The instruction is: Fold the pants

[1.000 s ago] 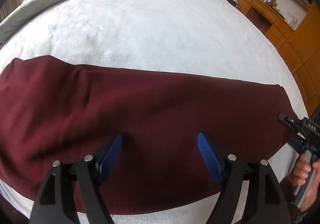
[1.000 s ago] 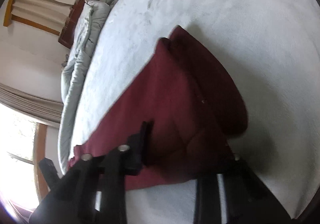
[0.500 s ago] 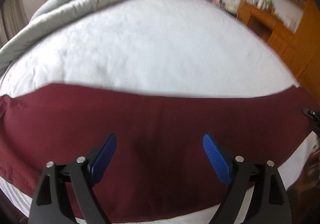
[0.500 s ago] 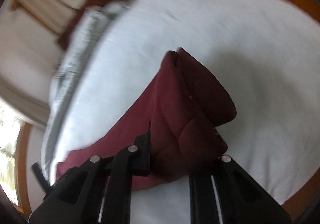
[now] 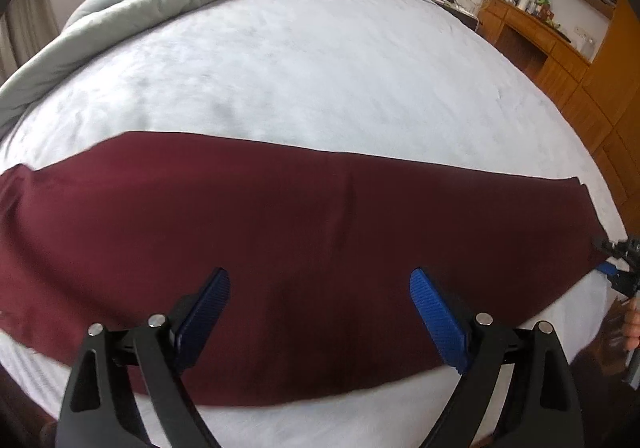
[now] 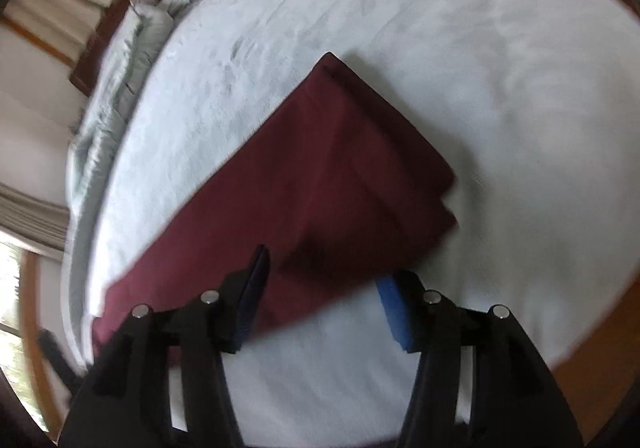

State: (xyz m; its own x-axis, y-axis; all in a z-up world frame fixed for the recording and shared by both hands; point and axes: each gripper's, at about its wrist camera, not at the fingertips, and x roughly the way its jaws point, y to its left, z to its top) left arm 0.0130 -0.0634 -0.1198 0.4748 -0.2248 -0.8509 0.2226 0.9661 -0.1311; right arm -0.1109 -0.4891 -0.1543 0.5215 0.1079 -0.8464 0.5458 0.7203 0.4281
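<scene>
Pants [image 5: 300,248] flat across white bed [image 5: 320,68], lengthwise folded. Left tool [image 5: 320,308] spread wide above them. Right tool [image 6: 324,296] spread at the cloth's end, gripping nothing.

I get soft, even daylight in my left wrist view, sharp at centre, with fisheye bending and black corners. My right wrist view is motion-blurred throughout; the window [image 6: 10,288] at its left edge is blown out, and a shadow edges the pants [image 6: 320,184].
</scene>
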